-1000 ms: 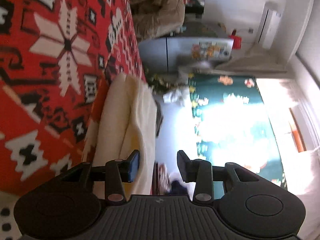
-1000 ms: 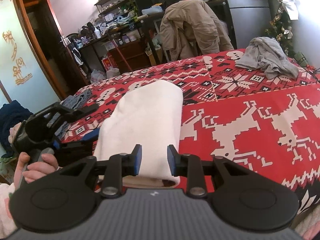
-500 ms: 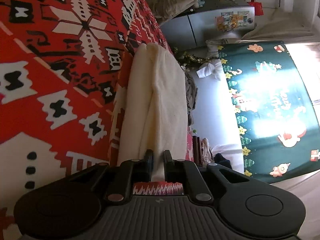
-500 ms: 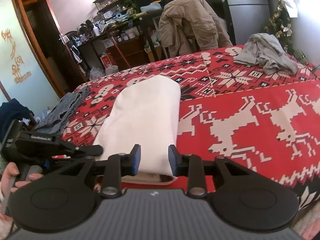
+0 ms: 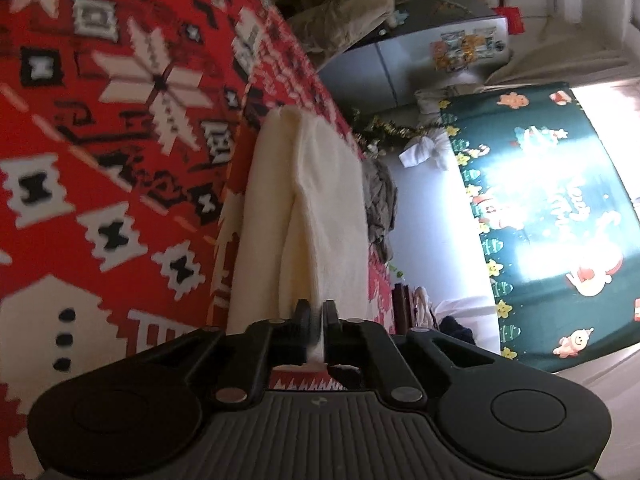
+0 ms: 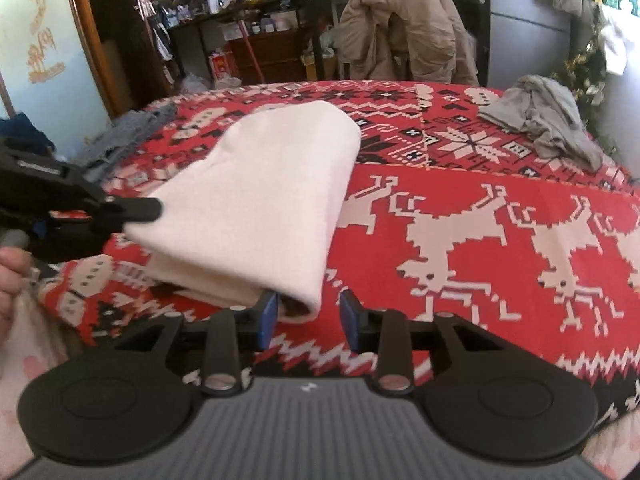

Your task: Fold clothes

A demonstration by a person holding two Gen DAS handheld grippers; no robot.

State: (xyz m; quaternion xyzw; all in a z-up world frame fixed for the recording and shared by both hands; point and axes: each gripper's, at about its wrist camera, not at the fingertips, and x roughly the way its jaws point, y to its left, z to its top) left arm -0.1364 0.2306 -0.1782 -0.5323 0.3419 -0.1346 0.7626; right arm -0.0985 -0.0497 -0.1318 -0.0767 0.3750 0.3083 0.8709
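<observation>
Cream knit garment [image 6: 272, 196] is lying folded into a long narrow stack on the red patterned bed cover [image 6: 500, 208]; the surface reads as a bed, though I cannot confirm that. All positions below are taken relative to this garment.

Left gripper [image 5: 315, 322]: jaws are now clenched on the near left corner of the garment, with a sliver of cream cloth showing between them. One second ago they were standing apart just short of that edge; half a second ago they were nearly closed around it. In the right wrist view the same gripper [image 6: 138, 210] is pinching the upper layer at the garment's left edge, and that corner is sitting slightly raised off the layer below. A hand [image 6: 10, 280] is gripping its handle at the far left.

Right gripper [image 6: 308, 318]: jaws are released, spread on either side of the garment's near right corner. The left blue pad is touching or just beside the folded edge; no cloth is being held. It has closed in on the garment over the last second.

Grey crumpled garment [image 6: 548, 116] is lying well apart, beyond the cream garment's far right. A tan jacket [image 6: 400, 28] is hanging over a chair behind the garment's far end.

Judgement: one corner is secured and the other is being lined up, so a two-corner pick of the near end appears to be in preparation, probably for another fold. Risk: uneven layer pickup on the right.
</observation>
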